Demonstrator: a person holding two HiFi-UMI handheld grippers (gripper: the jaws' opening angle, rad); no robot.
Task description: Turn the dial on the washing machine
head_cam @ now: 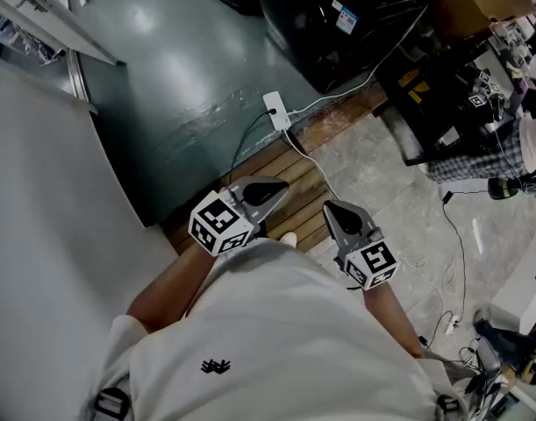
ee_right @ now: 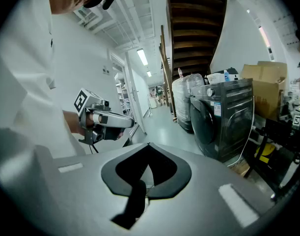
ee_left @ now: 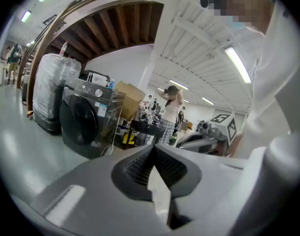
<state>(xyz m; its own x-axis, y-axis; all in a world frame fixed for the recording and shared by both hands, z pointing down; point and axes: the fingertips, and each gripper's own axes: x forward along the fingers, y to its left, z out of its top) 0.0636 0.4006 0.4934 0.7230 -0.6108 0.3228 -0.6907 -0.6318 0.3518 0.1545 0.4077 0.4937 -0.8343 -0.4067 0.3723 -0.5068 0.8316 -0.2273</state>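
The washing machine (head_cam: 338, 24) is cut off by the top edge of the head view, and no dial can be made out on it there. In the left gripper view the control panel (ee_left: 93, 89) is too small for any dial to be identified, and the same is recorded for the right gripper view (ee_right: 228, 90). Label print on the door is unreadable. The hands are hidden beneath the left tool (head_cam: 281, 188) and the right tool (head_cam: 329, 207). A person in checked clothing (head_cam: 478, 160) is cropped by the right edge.
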